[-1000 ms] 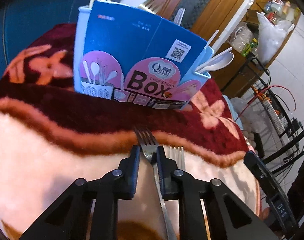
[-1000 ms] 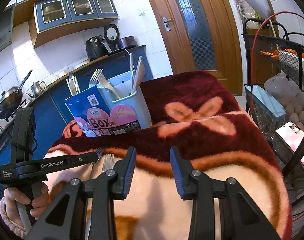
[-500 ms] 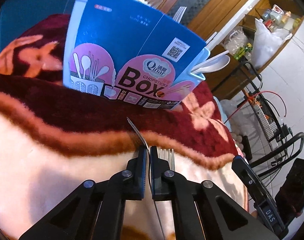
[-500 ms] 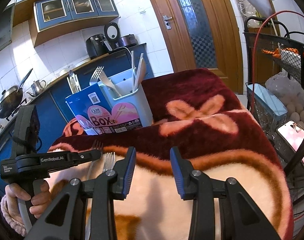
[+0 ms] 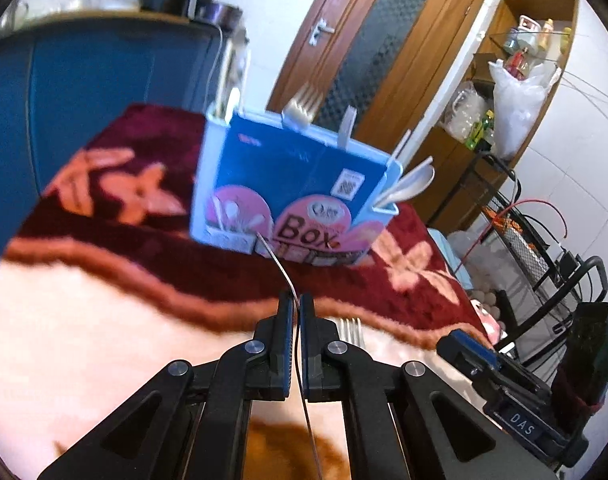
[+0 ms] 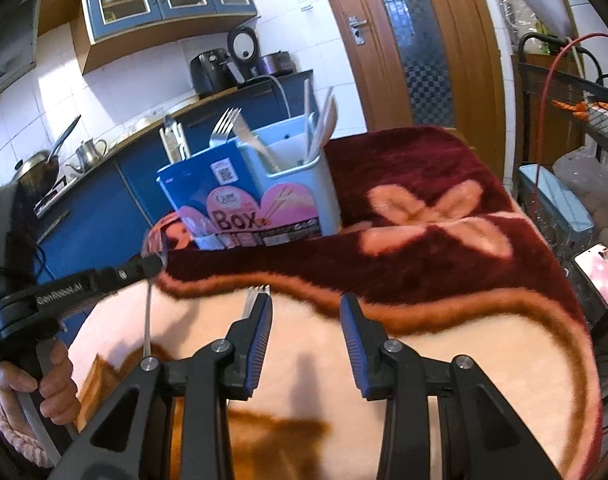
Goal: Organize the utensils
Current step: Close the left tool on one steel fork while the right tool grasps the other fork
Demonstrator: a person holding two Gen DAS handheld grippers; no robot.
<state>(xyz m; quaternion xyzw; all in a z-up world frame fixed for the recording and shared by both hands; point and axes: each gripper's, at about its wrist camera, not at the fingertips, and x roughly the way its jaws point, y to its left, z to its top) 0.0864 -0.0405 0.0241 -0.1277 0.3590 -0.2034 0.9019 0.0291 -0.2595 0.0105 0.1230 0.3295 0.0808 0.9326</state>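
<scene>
While clamped edge-on in left claw point(image 5: 295, 303), fork point(image 5: 278, 266) tines toward utensil box point(image 5: 296, 188); right claw point(image 6: 306, 304) wide, unladen.

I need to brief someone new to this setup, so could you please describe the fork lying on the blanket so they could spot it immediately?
Start at the blue utensil box standing on the red floral blanket, then come toward the pale part of the blanket in front. A metal fork lies flat there, tines toward the box. Unlike the other fork, clamped in the left hand-held gripper, nothing holds it.
</scene>
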